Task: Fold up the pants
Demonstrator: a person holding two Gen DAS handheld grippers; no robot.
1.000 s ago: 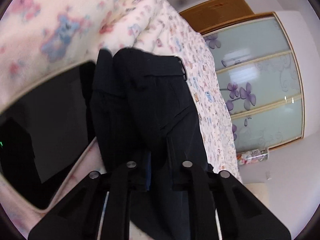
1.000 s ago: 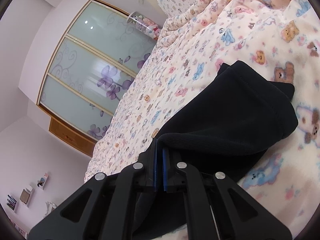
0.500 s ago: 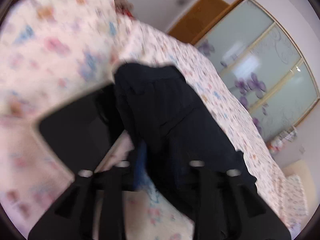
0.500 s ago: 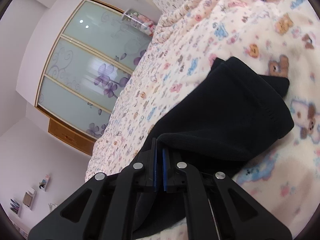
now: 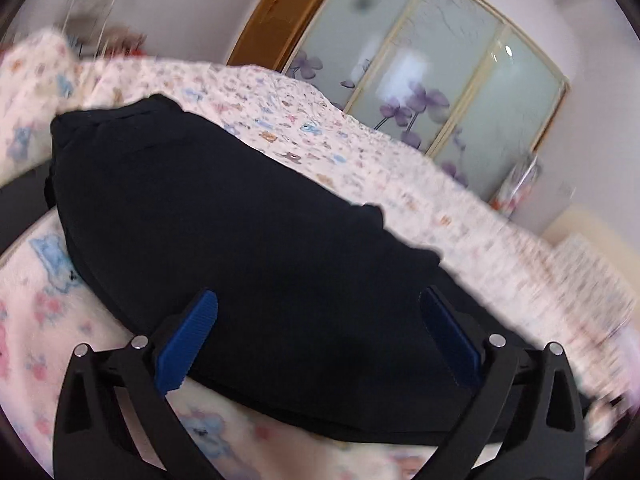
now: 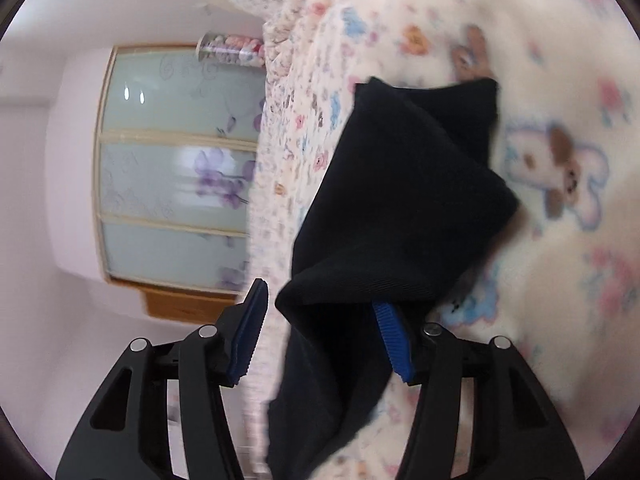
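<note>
Nearest the left wrist camera, the left gripper [image 5: 318, 334] was seen spread wide, its blue pads [image 5: 188, 340] set well apart with nothing pinched between them. The black pants [image 5: 224, 232] were laid just beyond and between those pads as a thick, dark bundle on the teddy-print blanket [image 5: 48, 320]. In the right wrist view, the right gripper [image 6: 324, 336] was likewise found released, its jaws parted; a fold of the pants [image 6: 404, 208] was draped across the gap and over the inner face of one pad, but it was not clamped.

From this, a fold was judged to be freshly laid down, with the cloth let go on both sides. How many folds remained could not be told from these blurred frames. The next move was judged to call for a fresh hold on one end of the bundle, taken through all layers so that none slips, and then a carry across to halve it, or else a pressing flat.

Farther off, the bedspread [image 5: 360, 152] was seen running back to a glass-fronted wardrobe [image 5: 460, 80] printed with purple flowers.
</note>
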